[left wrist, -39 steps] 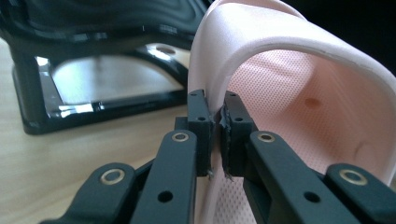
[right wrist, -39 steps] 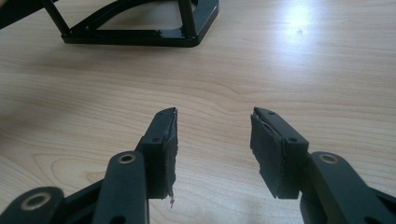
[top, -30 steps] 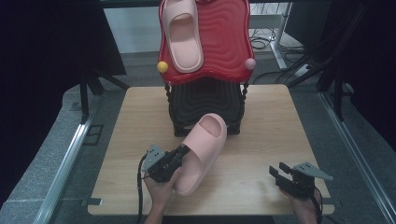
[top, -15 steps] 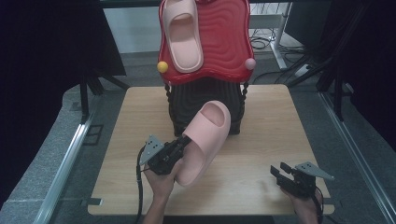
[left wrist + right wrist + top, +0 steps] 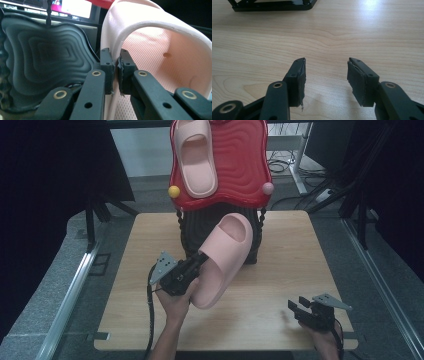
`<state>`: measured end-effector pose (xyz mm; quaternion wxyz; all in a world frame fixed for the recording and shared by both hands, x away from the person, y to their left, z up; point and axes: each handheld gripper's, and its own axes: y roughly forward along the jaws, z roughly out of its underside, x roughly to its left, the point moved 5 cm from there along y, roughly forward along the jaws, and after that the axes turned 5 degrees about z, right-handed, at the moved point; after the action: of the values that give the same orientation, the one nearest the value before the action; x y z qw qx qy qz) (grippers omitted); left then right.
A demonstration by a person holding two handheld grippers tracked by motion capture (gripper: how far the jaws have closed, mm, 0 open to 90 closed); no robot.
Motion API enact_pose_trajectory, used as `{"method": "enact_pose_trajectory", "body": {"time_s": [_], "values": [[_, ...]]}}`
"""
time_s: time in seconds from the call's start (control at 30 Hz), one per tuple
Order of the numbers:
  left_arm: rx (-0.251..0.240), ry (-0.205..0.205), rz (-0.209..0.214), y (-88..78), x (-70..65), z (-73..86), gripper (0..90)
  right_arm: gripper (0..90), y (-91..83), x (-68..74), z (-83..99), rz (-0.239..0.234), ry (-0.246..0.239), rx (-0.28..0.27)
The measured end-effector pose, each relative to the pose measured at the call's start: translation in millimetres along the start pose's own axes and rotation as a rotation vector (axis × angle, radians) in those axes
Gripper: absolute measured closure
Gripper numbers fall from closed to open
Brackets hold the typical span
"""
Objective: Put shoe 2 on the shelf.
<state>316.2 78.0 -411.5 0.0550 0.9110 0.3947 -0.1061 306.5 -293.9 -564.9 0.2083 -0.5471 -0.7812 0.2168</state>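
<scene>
My left gripper (image 5: 202,258) is shut on the side edge of a pink slipper (image 5: 227,251) and holds it tilted above the table, toe toward the stand. In the left gripper view the pads (image 5: 107,65) pinch the slipper's strap wall (image 5: 155,50). A second pink slipper (image 5: 195,160) hangs on the red wavy panel (image 5: 240,170) above. My right gripper (image 5: 295,308) rests low near the table's front right. Its jaws (image 5: 325,72) stand apart over bare wood, have just opened slightly wider, and have nothing between them.
A black wavy panel (image 5: 190,236) stands under the red one, right behind the held slipper, and is close at the left in the left gripper view (image 5: 42,57). A yellow ball (image 5: 174,191) and a pink ball (image 5: 268,188) flank the red panel. The wooden table (image 5: 290,250) ends near the hands.
My left gripper has risen with the slipper, lifting it off the table toward the stand. The right gripper has stayed in place.
</scene>
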Motion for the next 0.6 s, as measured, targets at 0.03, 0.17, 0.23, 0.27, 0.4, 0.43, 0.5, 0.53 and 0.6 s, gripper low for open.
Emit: {"method": "enact_pose_trajectory", "body": {"time_s": [0.03, 0.17, 0.23, 0.27, 0.4, 0.43, 0.5, 0.53, 0.6], "values": [[-0.006, 0.002, 0.000, 0.4, -0.1, -2.7, 84.3, 48.1, 1.2, 0.1, 0.8, -0.003, -0.004, 0.008], [-0.021, 0.005, 0.000, 1.4, 0.0, -11.0, 84.3, 47.4, 2.8, 0.2, 2.0, -0.003, -0.004, 0.020], [-0.029, 0.002, 0.000, 1.8, 0.4, -14.5, 84.3, 47.2, 3.6, 0.2, 2.1, -0.002, -0.002, 0.020], [-0.033, 0.003, 0.000, 2.0, 0.5, -16.4, 84.4, 47.1, 3.5, 0.0, 2.0, -0.003, -0.003, 0.023], [-0.045, 0.014, 0.002, 3.7, -1.4, -23.9, 84.4, 46.9, 3.5, -0.1, 2.1, -0.003, -0.001, 0.025], [-0.048, 0.017, 0.003, 4.3, -1.8, -26.0, 84.3, 46.9, 3.6, -0.2, 2.3, -0.003, 0.000, 0.027], [-0.062, 0.024, 0.003, 6.1, -3.1, -33.3, 84.3, 46.7, 4.2, -0.3, 3.2, -0.005, -0.003, 0.033], [-0.062, 0.024, 0.003, 6.1, -3.1, -33.3, 84.3, 46.7, 4.2, -0.3, 3.2, -0.005, -0.003, 0.033], [-0.074, 0.028, 0.002, 7.6, -4.0, -38.8, 84.4, 46.6, 5.1, -0.1, 4.0, -0.004, -0.009, 0.036]]}}
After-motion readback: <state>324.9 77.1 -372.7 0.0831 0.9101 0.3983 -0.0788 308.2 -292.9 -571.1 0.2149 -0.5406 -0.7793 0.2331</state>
